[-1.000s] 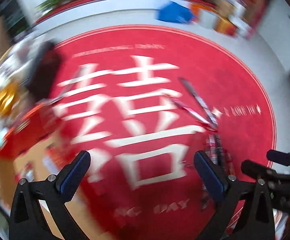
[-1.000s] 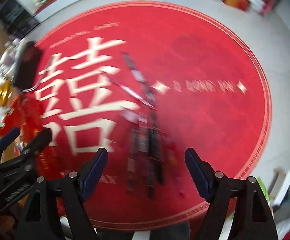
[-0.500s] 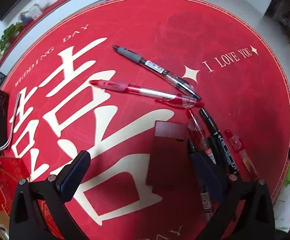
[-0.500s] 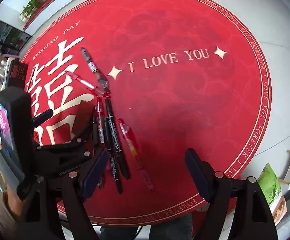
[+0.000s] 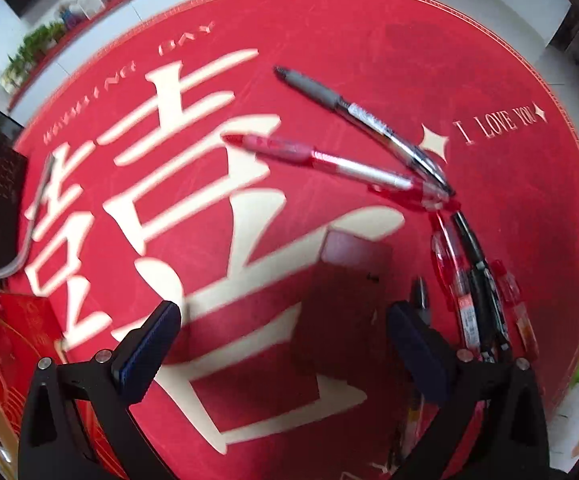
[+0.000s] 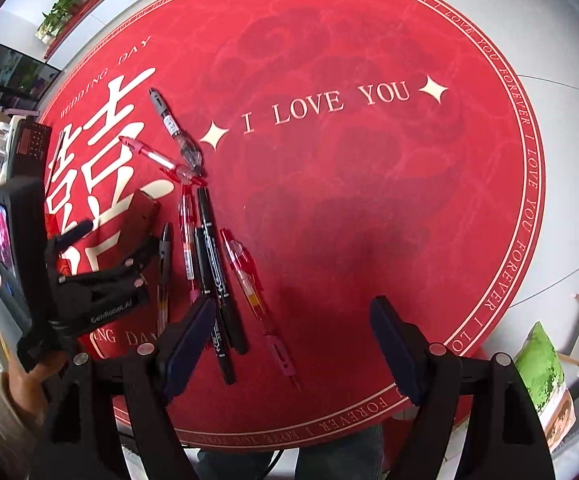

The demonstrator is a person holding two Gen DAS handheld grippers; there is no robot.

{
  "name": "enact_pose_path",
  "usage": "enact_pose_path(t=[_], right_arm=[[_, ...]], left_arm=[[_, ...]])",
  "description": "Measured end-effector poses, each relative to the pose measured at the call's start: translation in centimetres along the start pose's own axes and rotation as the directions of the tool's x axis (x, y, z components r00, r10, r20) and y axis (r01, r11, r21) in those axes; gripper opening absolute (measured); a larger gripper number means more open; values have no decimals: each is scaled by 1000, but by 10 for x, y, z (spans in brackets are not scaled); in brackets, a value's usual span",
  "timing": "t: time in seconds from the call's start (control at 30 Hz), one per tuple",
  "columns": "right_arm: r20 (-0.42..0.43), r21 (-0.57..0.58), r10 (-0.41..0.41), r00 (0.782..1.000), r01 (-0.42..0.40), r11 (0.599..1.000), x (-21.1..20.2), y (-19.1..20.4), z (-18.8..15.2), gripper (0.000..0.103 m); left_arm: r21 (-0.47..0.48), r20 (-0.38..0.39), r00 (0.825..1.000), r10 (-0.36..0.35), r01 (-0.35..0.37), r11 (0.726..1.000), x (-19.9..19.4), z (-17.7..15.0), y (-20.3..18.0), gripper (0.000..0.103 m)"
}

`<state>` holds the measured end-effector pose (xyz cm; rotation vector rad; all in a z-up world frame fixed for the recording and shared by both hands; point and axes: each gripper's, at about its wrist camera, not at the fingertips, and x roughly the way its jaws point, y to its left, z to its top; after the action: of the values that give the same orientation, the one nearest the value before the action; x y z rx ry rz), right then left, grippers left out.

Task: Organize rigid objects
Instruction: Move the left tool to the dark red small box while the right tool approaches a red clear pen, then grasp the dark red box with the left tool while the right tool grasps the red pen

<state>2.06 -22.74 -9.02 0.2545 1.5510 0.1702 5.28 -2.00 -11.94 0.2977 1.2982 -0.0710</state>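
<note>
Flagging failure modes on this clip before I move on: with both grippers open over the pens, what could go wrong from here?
1. The pens lie packed side by side: the black marker touches the red pen, so closing on one may drag or scatter its neighbours.
2. The left gripper hovers over the dark red box, not a pen; it may grab or shove that instead.
3. The grey-grip pen and red-grip pen meet at their ends; lifting one could roll the other.

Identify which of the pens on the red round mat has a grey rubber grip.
The black-and-clear pen with the grey grip, lying farthest up the mat beside the star; the pen angled next to it has a red grip.
</note>
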Motion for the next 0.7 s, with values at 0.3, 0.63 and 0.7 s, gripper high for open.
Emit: enact_pose_path(t=[0.3, 0.63, 0.7], right_arm=[[-14, -157, -94, 995, 91, 983, 25, 13, -16, 80], [12, -364, -183, 983, 175, 915, 61, 50, -21, 62], [32, -394, -195, 980, 192, 899, 62, 56, -24, 59]], left_arm=[[-61, 7, 1000, 17, -17, 998, 3, -3, 14, 103], [-218, 13, 996, -83, 84, 972, 19, -7, 22, 103], [-236, 25, 997, -72, 76, 969, 18, -11, 21, 103]])
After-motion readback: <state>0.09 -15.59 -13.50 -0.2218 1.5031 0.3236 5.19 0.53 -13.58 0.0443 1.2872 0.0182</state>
